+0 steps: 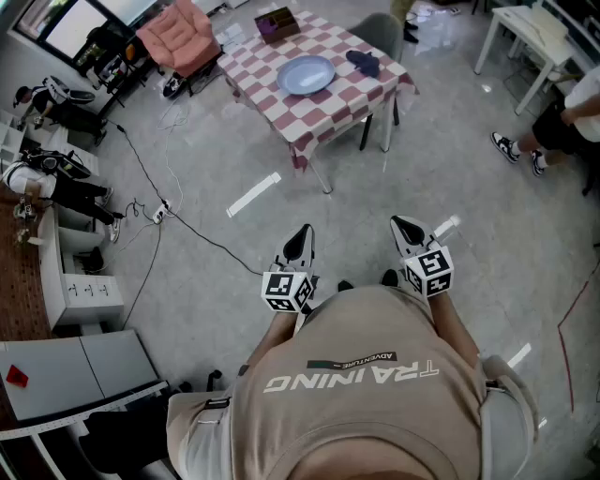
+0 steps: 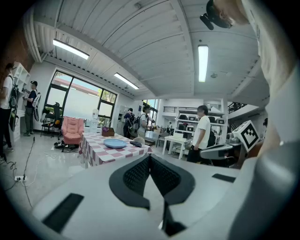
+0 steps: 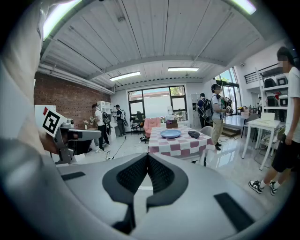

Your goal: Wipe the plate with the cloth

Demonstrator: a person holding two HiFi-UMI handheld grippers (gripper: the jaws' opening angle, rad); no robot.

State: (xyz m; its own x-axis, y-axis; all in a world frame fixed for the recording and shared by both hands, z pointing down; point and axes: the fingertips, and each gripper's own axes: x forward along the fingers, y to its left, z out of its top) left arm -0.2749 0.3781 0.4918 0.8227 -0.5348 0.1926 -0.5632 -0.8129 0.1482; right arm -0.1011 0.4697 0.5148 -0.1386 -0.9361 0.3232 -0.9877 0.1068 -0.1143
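Observation:
A round blue plate (image 1: pixel 306 75) lies on the table with the red-and-white checked cover (image 1: pixel 323 105), far ahead of me. A dark crumpled cloth (image 1: pixel 364 63) lies to the plate's right on the same table. My left gripper (image 1: pixel 301 234) and right gripper (image 1: pixel 405 227) are held side by side in front of my body, above the floor and well short of the table. Each has its jaws shut with nothing between them. The left gripper view shows the plate (image 2: pixel 115 143) and cloth (image 2: pixel 136 143) small in the distance beyond the shut tips (image 2: pixel 150 157). The right gripper view shows the plate (image 3: pixel 170 133) and cloth (image 3: pixel 193 134) likewise.
A dark box (image 1: pixel 277 23) stands at the table's far end, a grey chair (image 1: pixel 380 33) behind it. A pink armchair (image 1: pixel 180 37) is at the back left. A cable with a power strip (image 1: pixel 161 212) runs over the floor. Several people stand around; white tables (image 1: pixel 525 33) are right.

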